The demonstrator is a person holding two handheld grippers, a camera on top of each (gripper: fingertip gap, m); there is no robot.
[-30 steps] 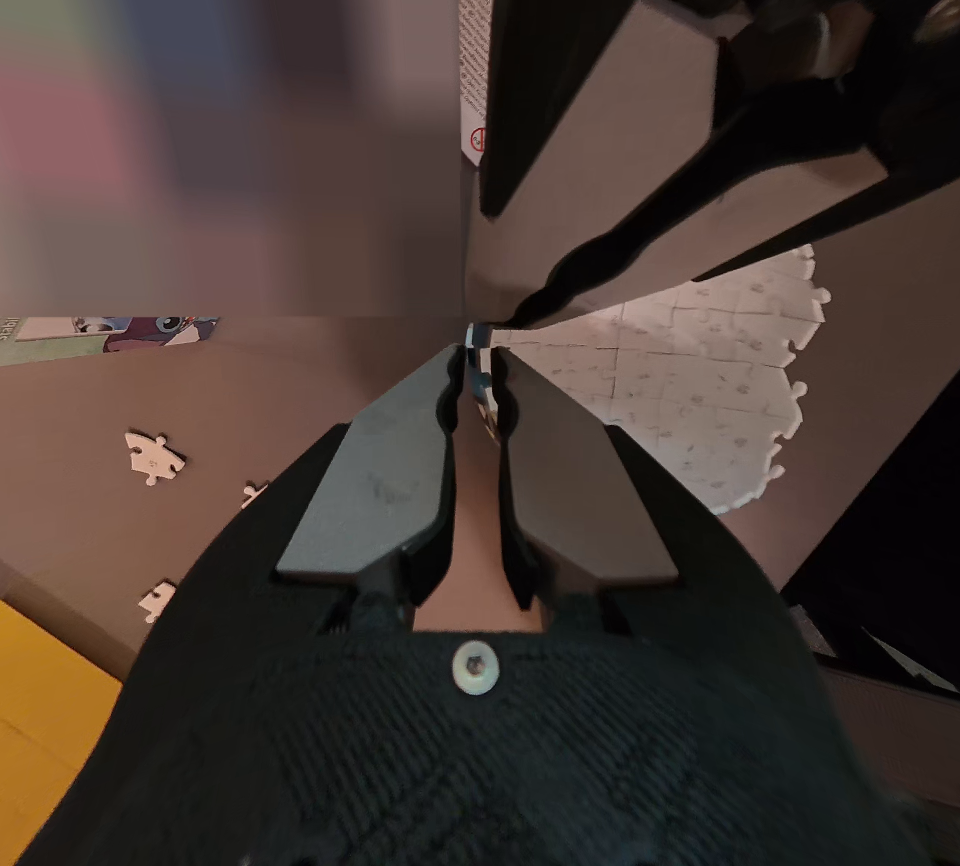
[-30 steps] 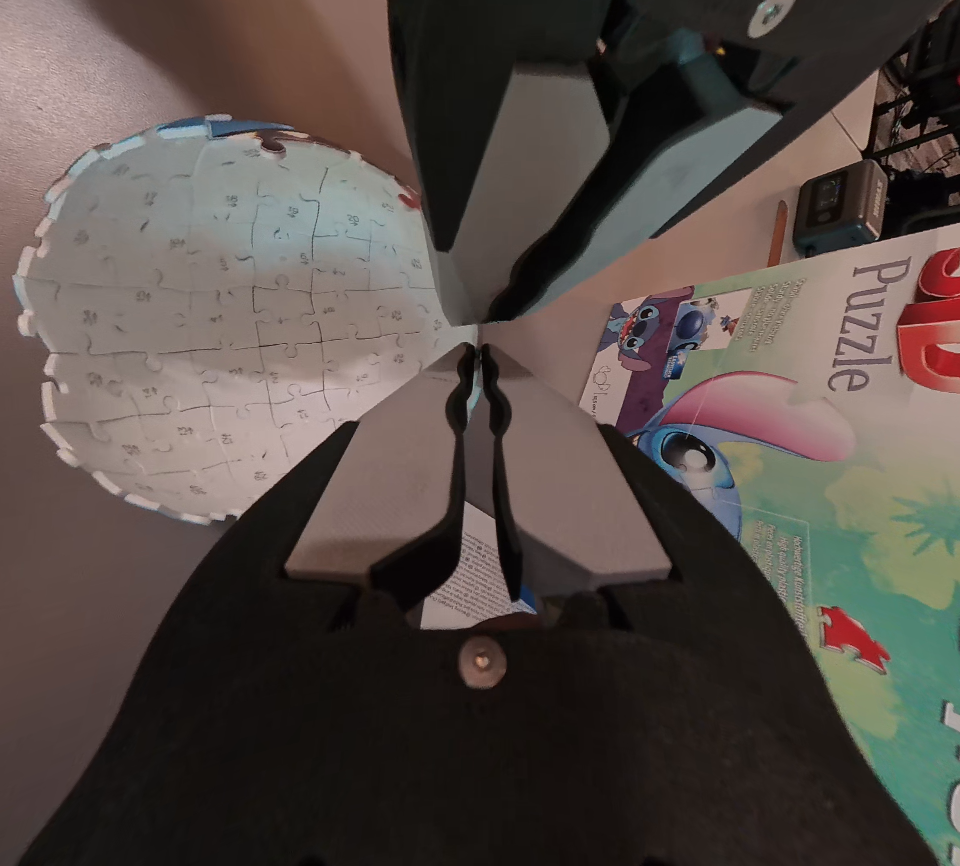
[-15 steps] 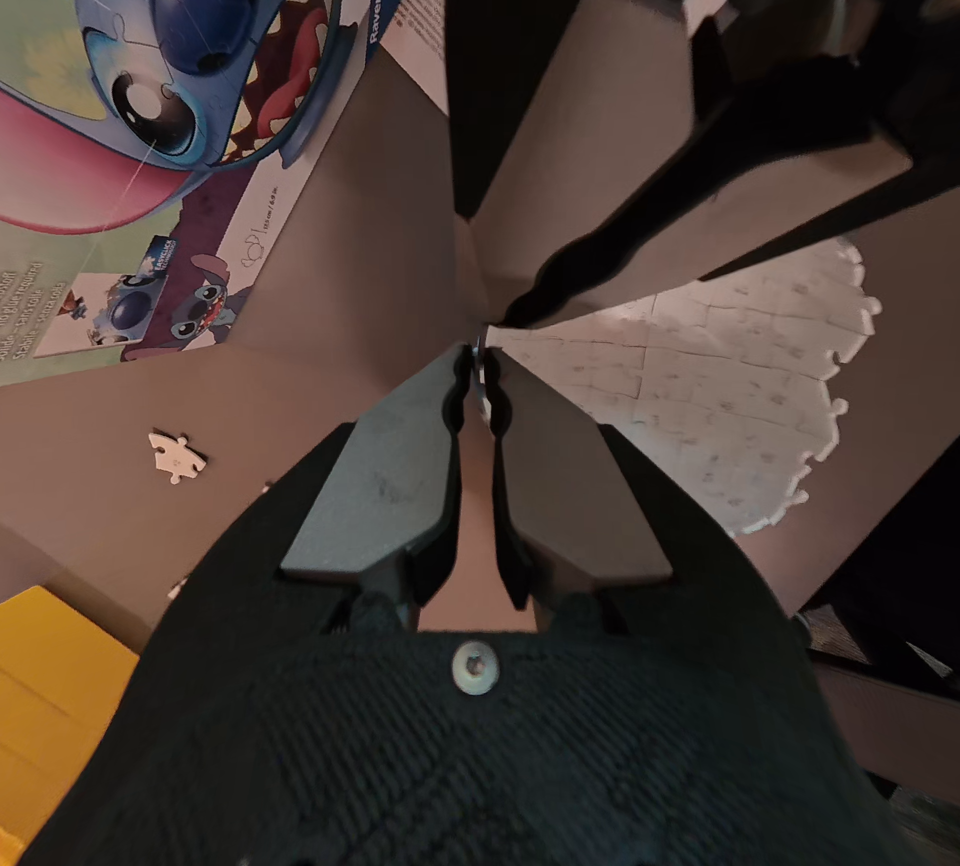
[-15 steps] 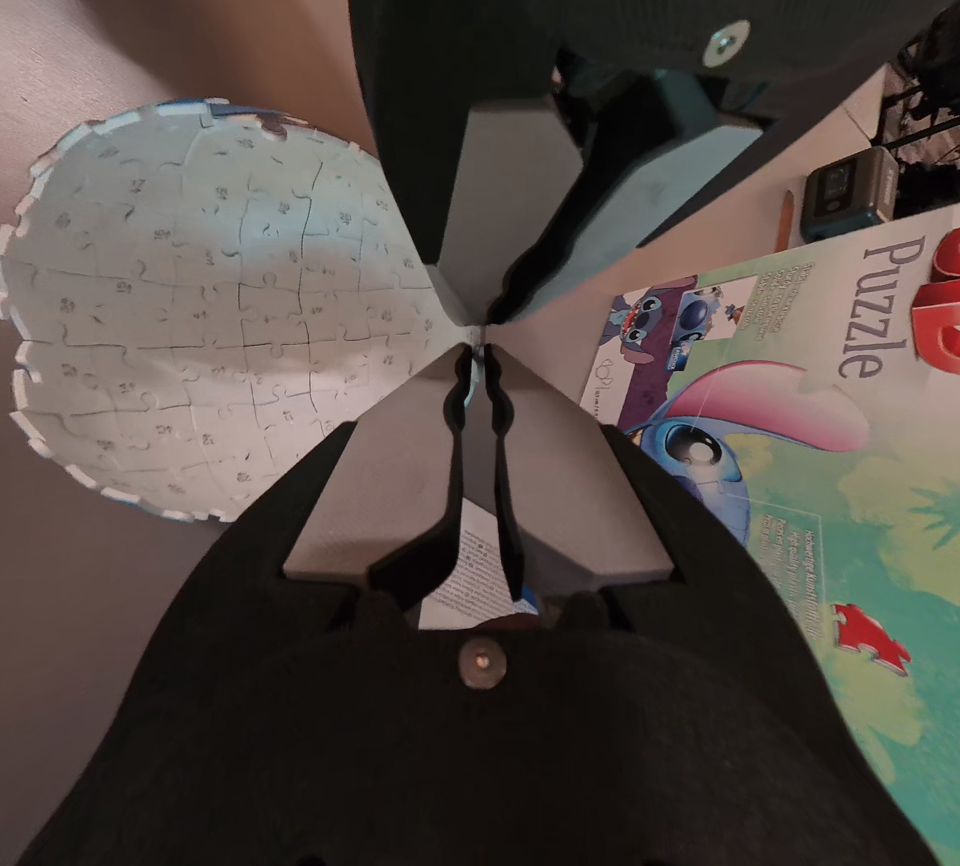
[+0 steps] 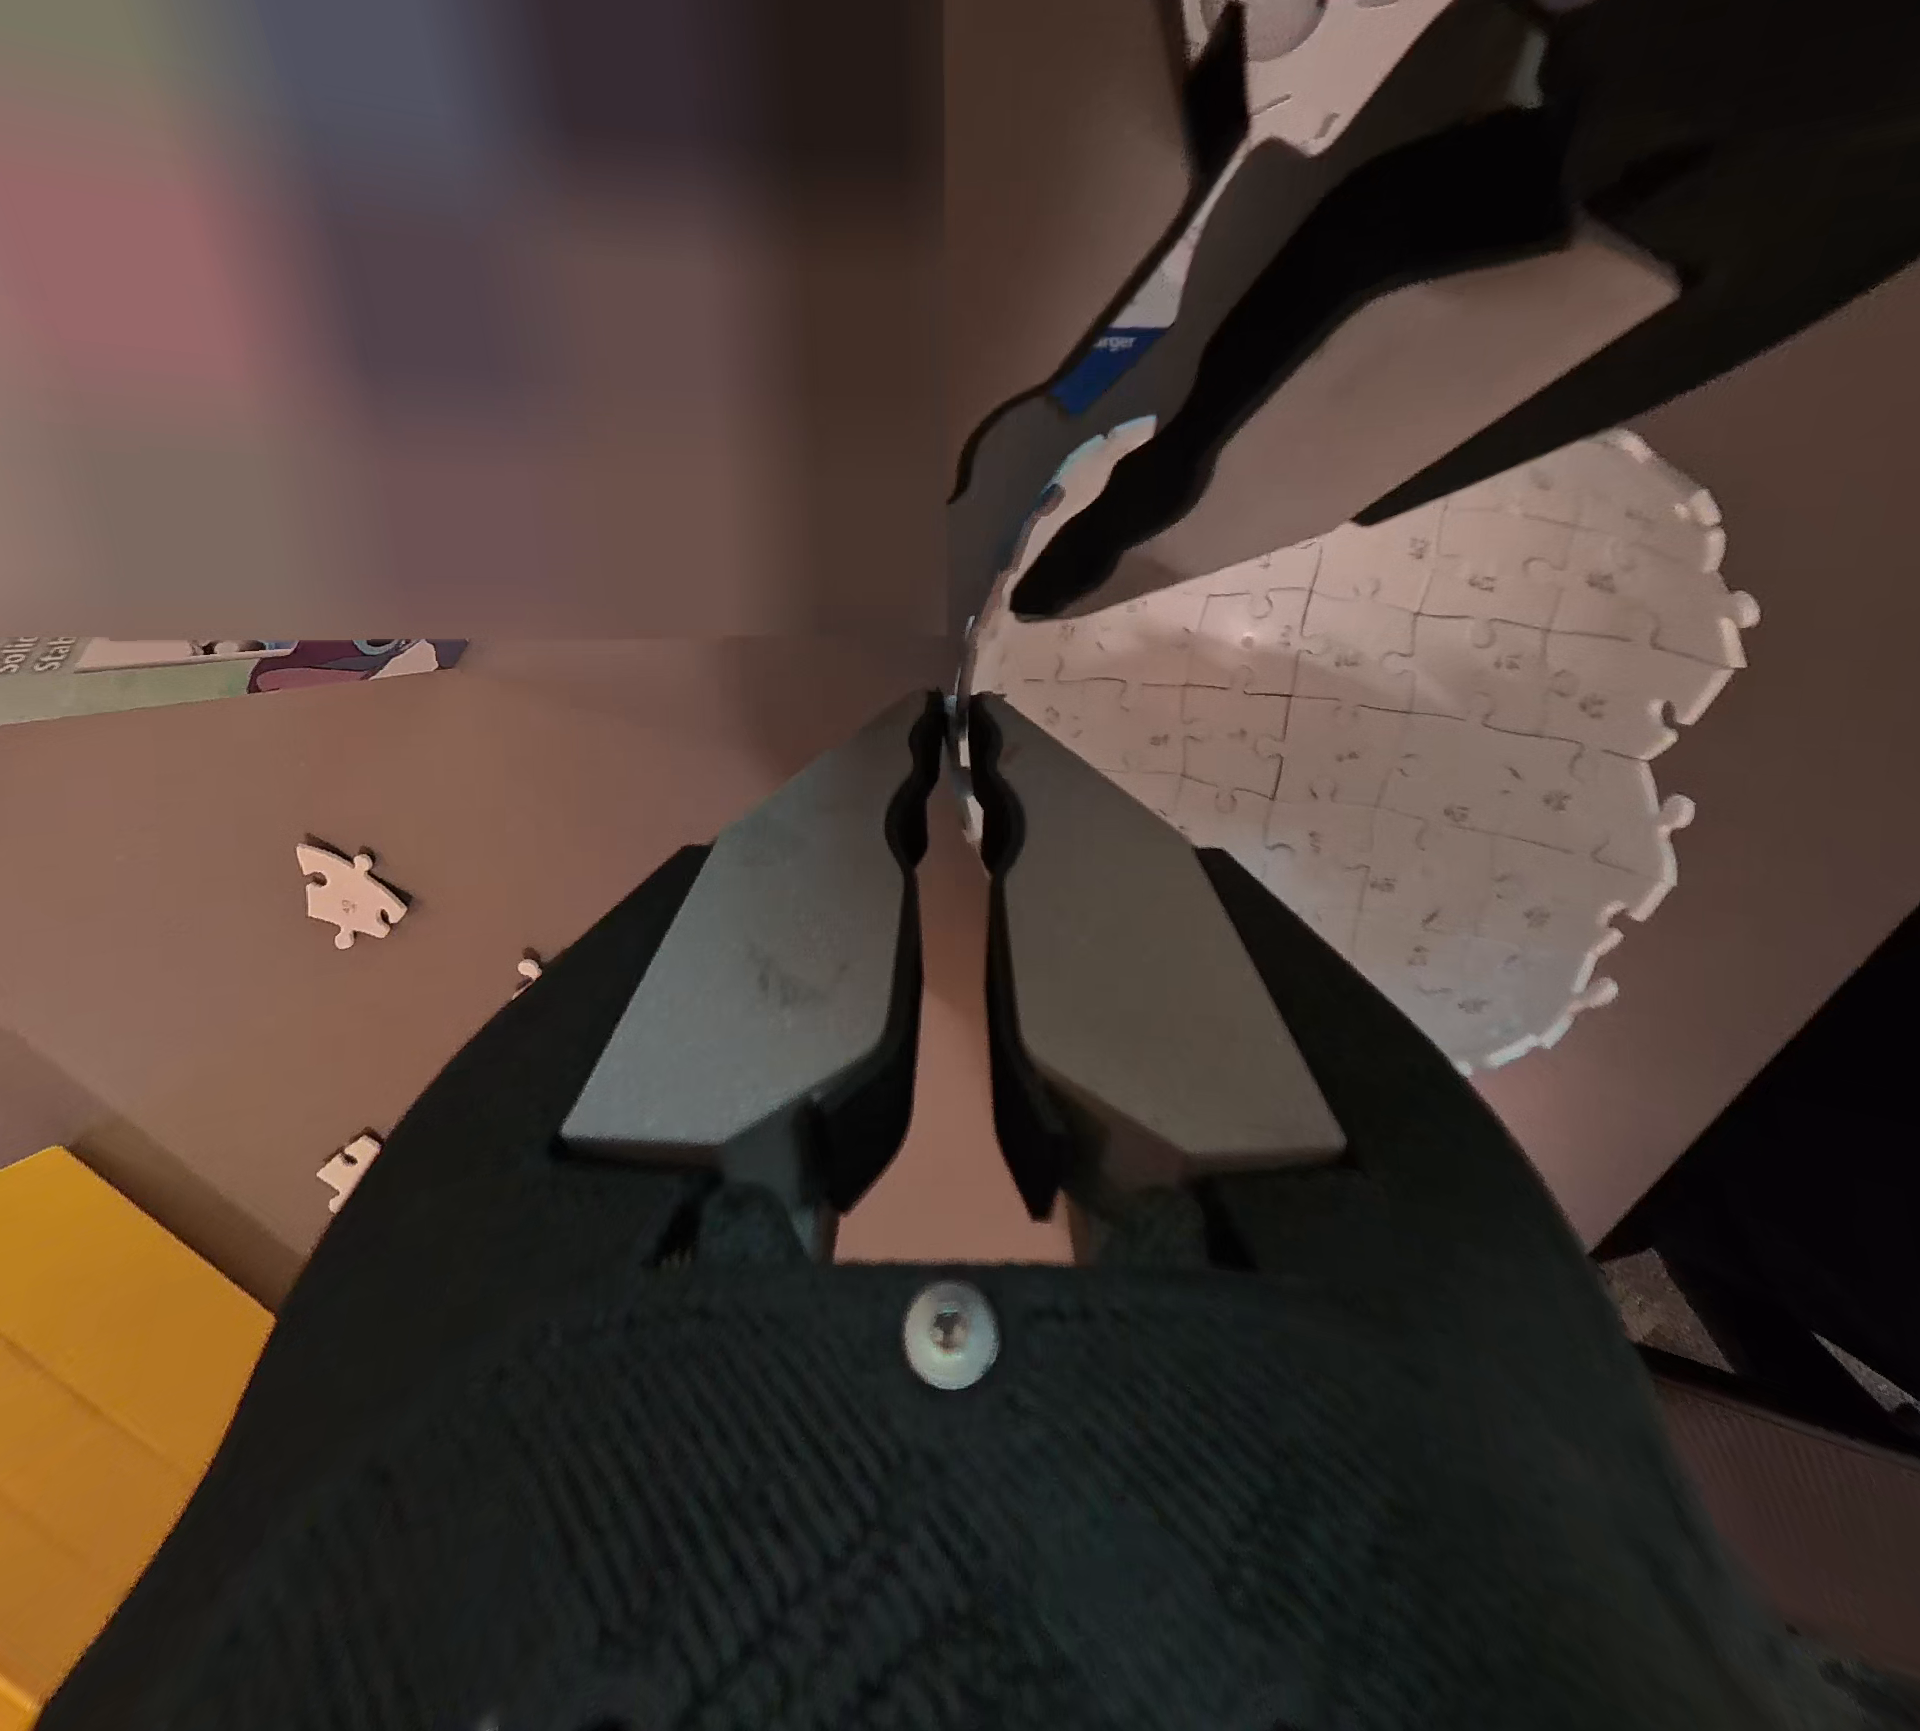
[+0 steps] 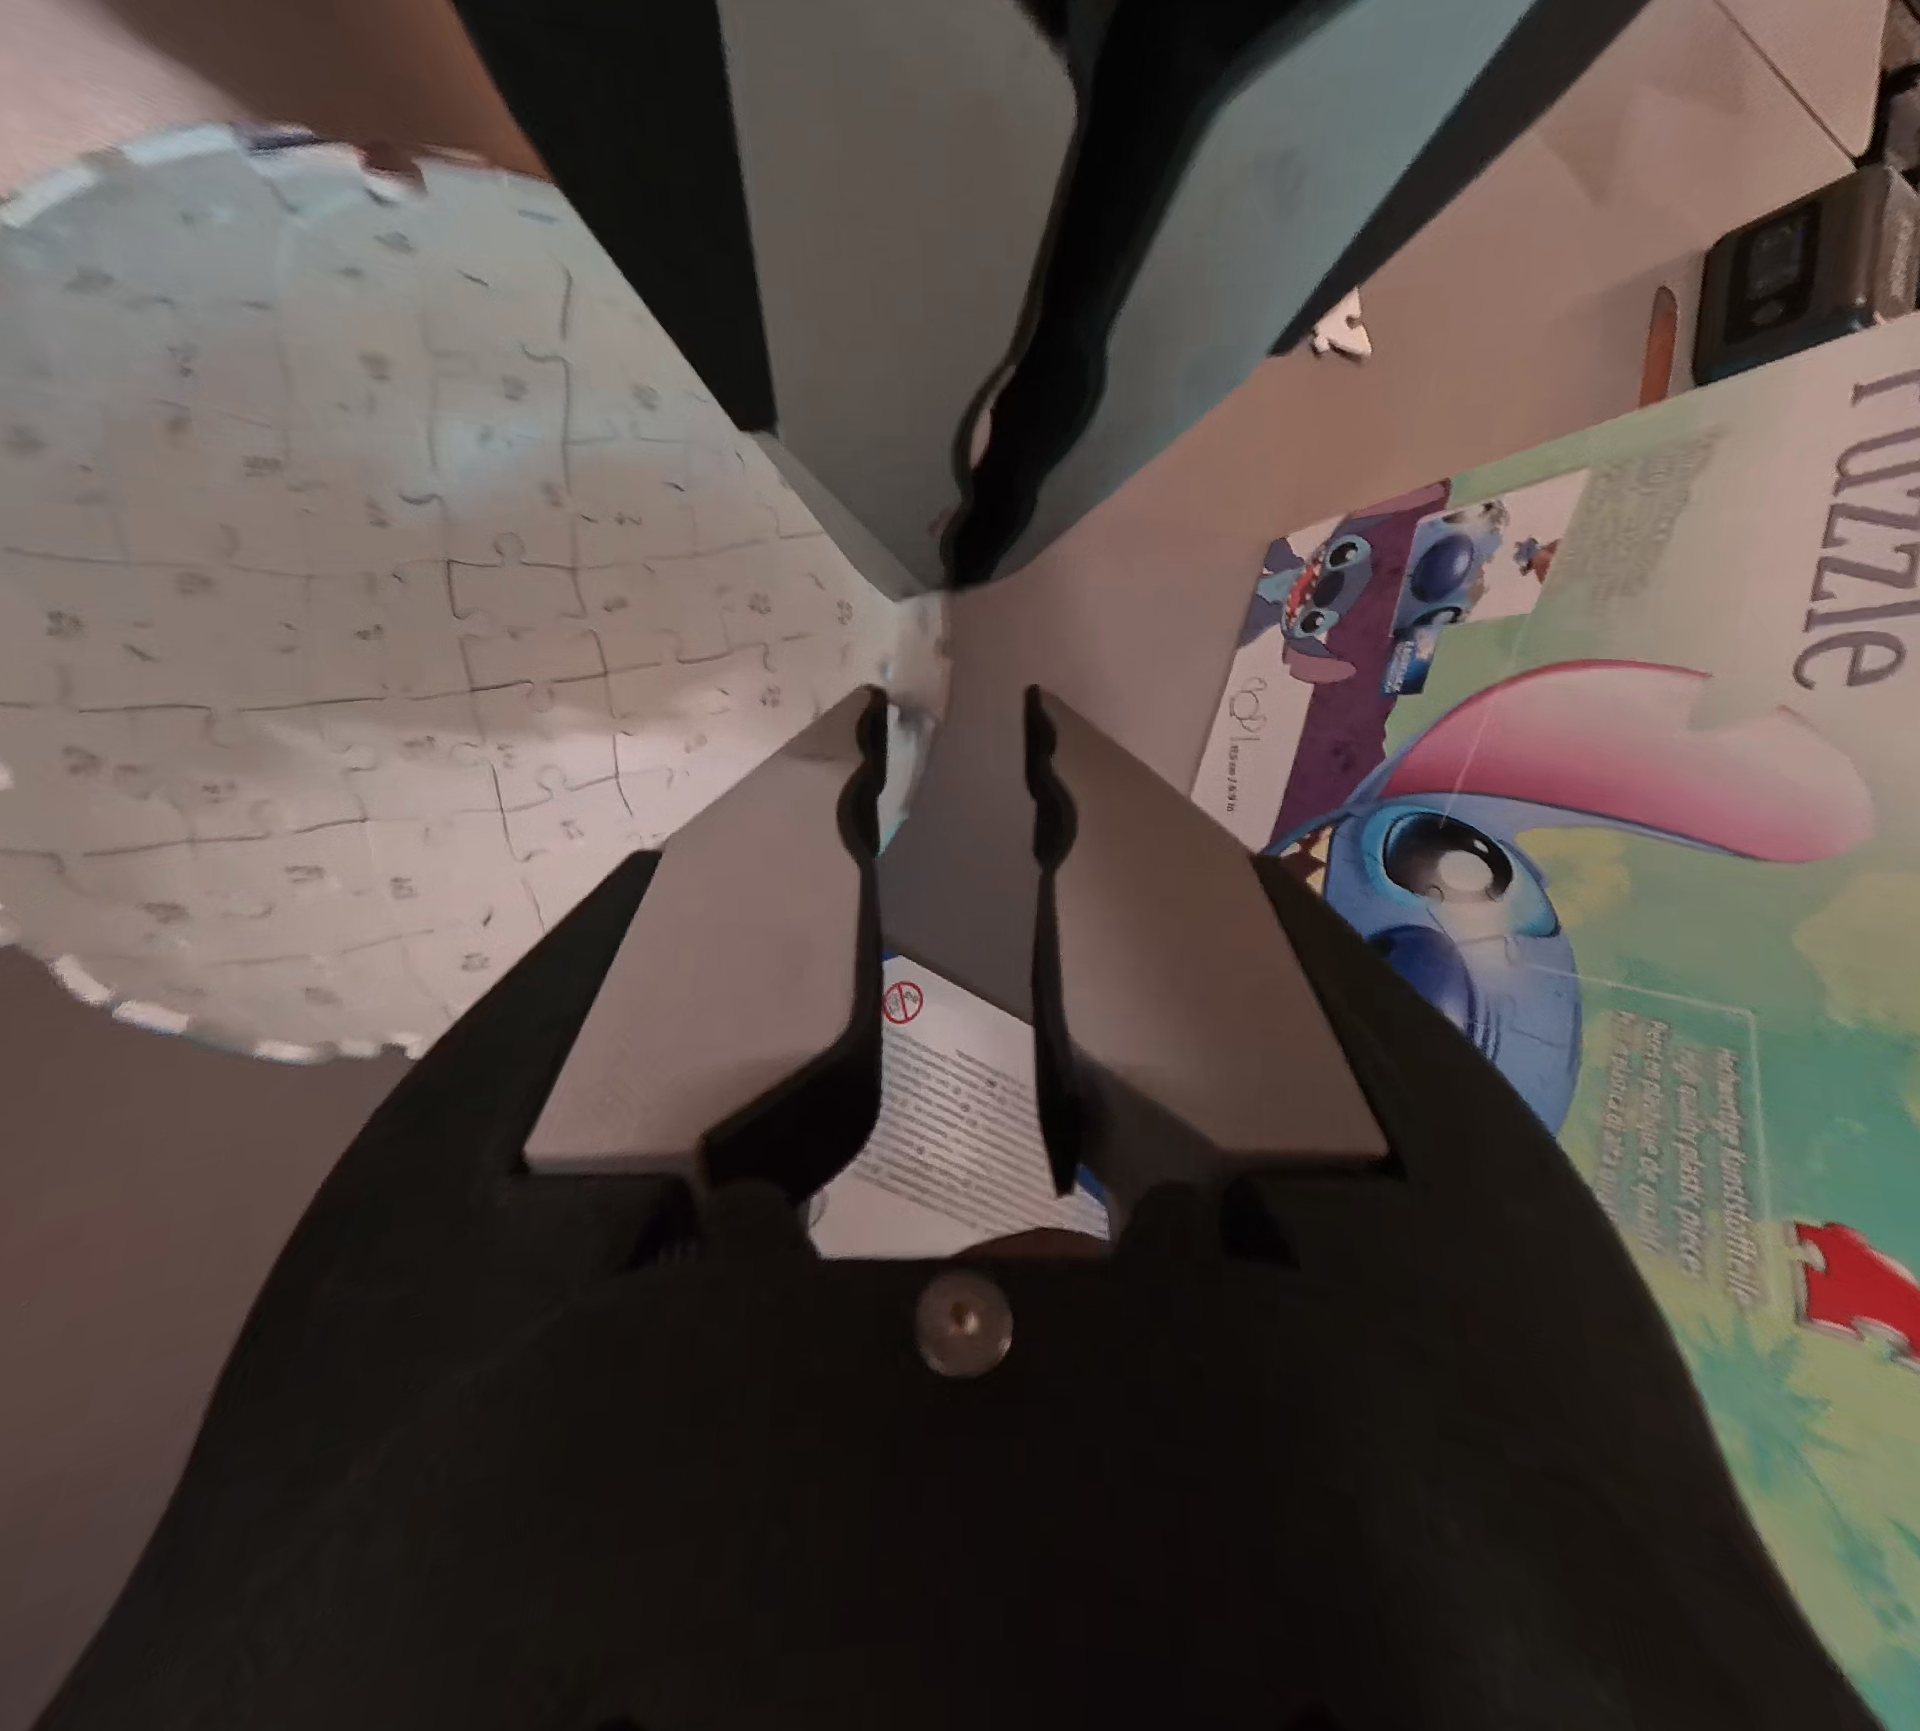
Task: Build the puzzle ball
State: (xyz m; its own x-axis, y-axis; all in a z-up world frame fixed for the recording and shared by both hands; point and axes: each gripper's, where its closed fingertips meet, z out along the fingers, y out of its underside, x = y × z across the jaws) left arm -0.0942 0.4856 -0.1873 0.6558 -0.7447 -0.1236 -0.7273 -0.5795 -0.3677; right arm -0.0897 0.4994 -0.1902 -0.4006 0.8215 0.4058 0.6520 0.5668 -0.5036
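Nearest the worktop's left edge a few loose pieces lay white side up, well apart from the work. The left gripper had its jaws drawn narrow, pinching the rim of the half-built puzzle ball, a curved white shell held clear of the brown worktop with its hollow inside turned toward both cameras. The shell spread out to that gripper's right, and to the left of the right gripper. That gripper's jaws stood parted and held nothing; its left finger lay just beside the same rim, perhaps touching it. To my eye the next grip hinged on this: the shell's edge ran lengthwise through the open gap, right at the fingertips. Farthest right lay the puzzle box, printed side up.
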